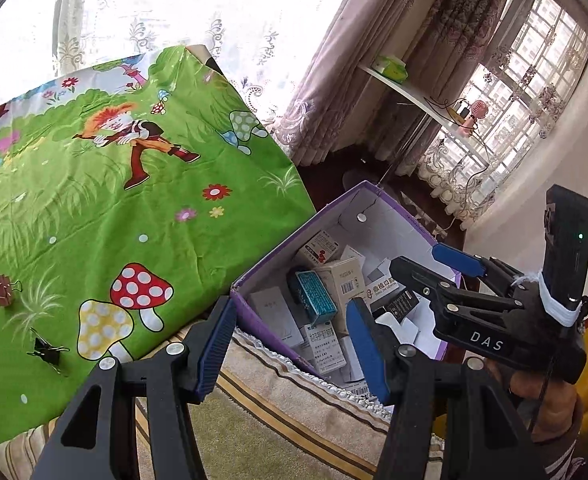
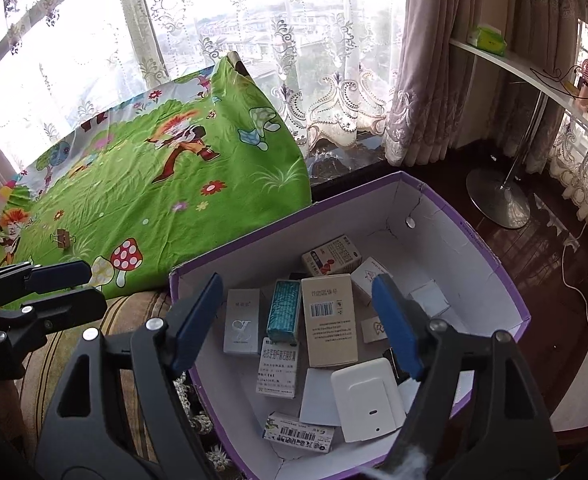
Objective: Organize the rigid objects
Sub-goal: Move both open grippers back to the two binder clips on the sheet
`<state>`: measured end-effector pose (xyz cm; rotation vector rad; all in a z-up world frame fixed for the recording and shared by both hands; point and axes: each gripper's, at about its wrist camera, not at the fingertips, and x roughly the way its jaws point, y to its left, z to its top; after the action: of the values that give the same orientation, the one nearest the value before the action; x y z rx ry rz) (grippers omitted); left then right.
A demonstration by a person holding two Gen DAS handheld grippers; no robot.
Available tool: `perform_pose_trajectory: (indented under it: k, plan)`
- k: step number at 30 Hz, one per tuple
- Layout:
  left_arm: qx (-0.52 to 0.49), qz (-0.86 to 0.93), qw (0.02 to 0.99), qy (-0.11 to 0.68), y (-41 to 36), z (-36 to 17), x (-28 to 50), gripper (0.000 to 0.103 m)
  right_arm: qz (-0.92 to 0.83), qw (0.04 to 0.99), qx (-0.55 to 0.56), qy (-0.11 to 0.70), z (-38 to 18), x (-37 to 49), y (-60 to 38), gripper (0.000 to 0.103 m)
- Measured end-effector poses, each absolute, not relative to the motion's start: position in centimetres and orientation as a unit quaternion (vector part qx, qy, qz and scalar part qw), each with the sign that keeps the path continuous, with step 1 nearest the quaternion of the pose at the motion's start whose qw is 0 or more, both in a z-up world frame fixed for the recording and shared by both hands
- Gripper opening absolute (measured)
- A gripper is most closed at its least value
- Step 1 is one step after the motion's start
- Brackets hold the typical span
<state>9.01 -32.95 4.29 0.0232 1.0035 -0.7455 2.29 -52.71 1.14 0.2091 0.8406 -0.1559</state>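
The green cartoon cloth [image 1: 106, 200] covers the surface on the left, and the purple-edged box [image 2: 506, 280] sits to its right, holding a loose heap of small cartons. The right gripper [image 2: 298, 320] hangs over the box, jaws wide and empty; the left gripper [image 1: 290, 344] hovers at the box's near-left corner, jaws partly apart, holding nothing. A brown binder clip [image 1: 2, 290] and a black binder clip [image 1: 48, 352] lie on the cloth, far left. Risk, I think: the clips' thin wire handles slipping from the pads, or a jaw snagging the cloth and dragging it
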Motion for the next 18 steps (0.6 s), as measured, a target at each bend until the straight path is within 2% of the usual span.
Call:
perform_pose_trajectory:
  k: [18]
  plan:
    - [-0.109, -0.179, 0.857, 0.472, -16.2, 3.2, 17.0, 0.059, 0.043, 0.905, 0.029, 0.422, 2.0, 5.6, -42.6, 0.08]
